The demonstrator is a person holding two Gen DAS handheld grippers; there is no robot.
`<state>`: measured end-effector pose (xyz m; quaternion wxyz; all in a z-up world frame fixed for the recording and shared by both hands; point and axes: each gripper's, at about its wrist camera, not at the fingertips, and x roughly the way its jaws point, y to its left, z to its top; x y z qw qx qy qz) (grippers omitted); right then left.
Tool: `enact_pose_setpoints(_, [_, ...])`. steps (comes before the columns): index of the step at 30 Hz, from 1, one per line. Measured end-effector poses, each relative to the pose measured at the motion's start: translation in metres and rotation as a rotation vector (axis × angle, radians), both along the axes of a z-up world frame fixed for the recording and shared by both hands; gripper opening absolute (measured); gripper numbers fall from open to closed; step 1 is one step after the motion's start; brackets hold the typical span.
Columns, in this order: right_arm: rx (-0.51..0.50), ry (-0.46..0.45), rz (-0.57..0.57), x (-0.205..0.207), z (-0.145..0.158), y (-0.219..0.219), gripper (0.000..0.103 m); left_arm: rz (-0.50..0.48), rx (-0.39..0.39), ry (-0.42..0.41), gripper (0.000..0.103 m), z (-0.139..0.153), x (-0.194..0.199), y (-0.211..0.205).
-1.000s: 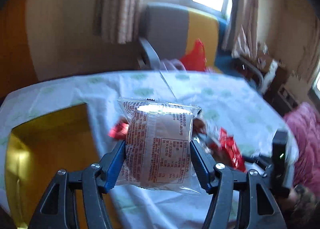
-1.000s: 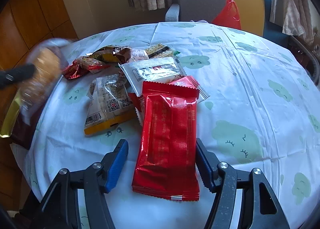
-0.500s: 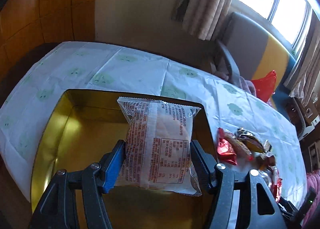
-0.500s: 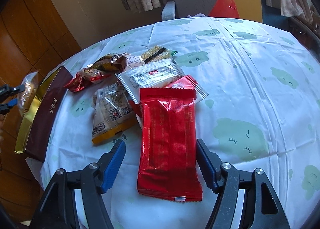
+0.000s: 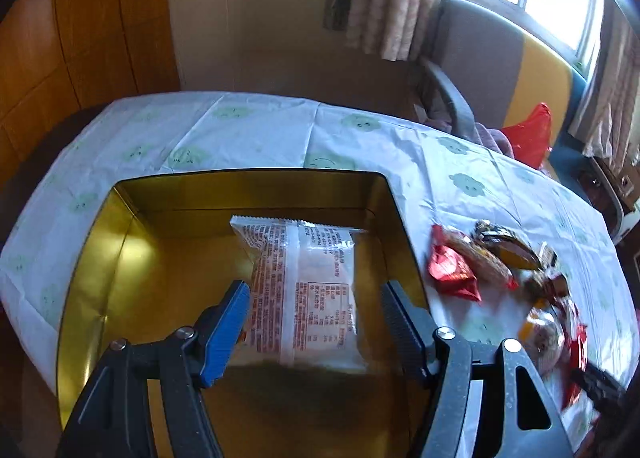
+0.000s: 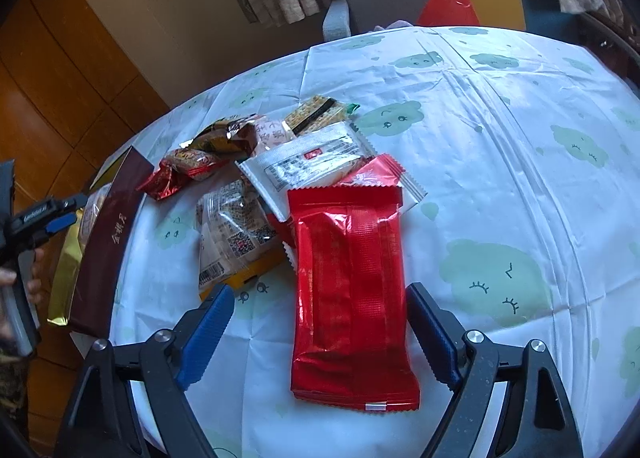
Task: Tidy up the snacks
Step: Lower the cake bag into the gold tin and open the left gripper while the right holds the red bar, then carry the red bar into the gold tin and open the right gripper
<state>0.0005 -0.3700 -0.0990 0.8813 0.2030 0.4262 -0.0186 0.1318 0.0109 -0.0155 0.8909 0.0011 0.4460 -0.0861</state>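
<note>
Left wrist: fingers (image 5: pixel 236 310) spread over tin (image 5: pixel 248 187)

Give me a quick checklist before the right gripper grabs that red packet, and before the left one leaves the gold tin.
1. Left gripper let go of the clear packet: ok, its jaws have just been opening and the right pad stands clear.
2. Clear packet inside the gold tin: ok.
3. Clear packet lying flat on the tin floor: cannot tell.
4. Right gripper open wide enough for the red packet: ok, jaws just widened, gaps on both sides.
5. Red packet free of neighbours: not ok, its top overlaps another red wrapper.
</note>
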Motion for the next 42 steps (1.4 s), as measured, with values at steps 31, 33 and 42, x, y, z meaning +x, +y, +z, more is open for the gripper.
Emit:
enact_pose_setpoints(31, [-0.283, 0.097, 0.013, -0.009, -0.003, 0.019, 0.060, 0.068, 0.080, -0.108, 0.069, 0.014, -0.096, 0.024])
enact_pose_setpoints(33, [-0.295, 0.091, 0.011, -0.011, -0.003, 0.020, 0.058, 0.075, 0.081, -0.108, 0.069, 0.013, -0.097, 0.028])
enact_pose_setpoints(42, [-0.298, 0.084, -0.008, -0.015, 0.000, 0.022, 0.042, 0.109, 0.093, -0.116, 0.069, 0.011, -0.102, 0.035])
